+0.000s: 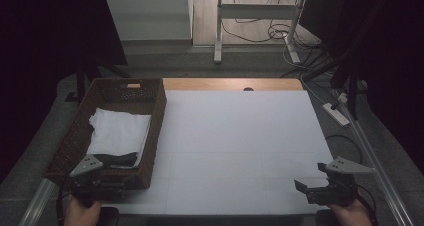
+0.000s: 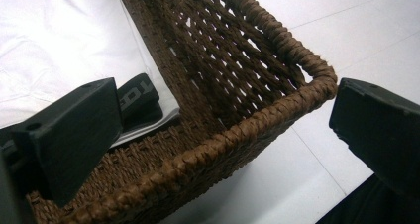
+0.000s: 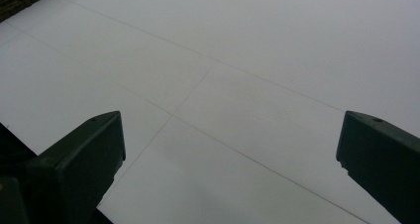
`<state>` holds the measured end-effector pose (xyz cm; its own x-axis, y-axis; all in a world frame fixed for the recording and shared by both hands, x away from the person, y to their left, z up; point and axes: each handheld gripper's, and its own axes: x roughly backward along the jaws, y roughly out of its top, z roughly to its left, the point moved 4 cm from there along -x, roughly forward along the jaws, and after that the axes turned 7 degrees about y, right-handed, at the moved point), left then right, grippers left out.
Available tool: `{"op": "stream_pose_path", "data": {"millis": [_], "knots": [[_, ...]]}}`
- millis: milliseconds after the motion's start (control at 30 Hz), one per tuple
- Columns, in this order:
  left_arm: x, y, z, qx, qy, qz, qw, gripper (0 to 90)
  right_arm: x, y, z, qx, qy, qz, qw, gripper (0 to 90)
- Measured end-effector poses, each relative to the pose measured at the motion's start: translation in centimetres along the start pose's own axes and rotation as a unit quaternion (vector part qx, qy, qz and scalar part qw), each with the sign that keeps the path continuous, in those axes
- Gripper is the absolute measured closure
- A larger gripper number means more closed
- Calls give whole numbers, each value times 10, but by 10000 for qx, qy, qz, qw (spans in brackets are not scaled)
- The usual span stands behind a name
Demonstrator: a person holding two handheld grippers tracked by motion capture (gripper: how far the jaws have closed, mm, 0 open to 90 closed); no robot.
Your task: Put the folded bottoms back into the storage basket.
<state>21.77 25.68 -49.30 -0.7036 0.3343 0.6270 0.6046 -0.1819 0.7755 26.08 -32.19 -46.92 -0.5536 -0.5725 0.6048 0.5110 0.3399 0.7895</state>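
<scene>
- Our left tool hangs released at the basket's near corner; the white cloth and dark garment lie inside, ungrasped.
- Our right tool waits released over the bare table; we judge all the work remains.

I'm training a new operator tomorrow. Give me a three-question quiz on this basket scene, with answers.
1. True or false: the left claw is shut on the basket rim.
2. What lies in the basket? A) a white cloth and a dark cloth B) two cups C) nothing
3. What is under the right claw?

Key:
1. False: its jaws stand wide apart at the basket's near corner.
2. A: the white cloth fills most of it, with the dark cloth at its near end.
3. The bare white table.
</scene>
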Motion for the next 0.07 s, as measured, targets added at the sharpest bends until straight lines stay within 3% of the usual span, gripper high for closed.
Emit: {"op": "stream_pose_path", "data": {"millis": [67], "knots": [[0,0,0,25,-21,-4,10000,1,0,0,-1,-7,-12,14,10000,0]]}}
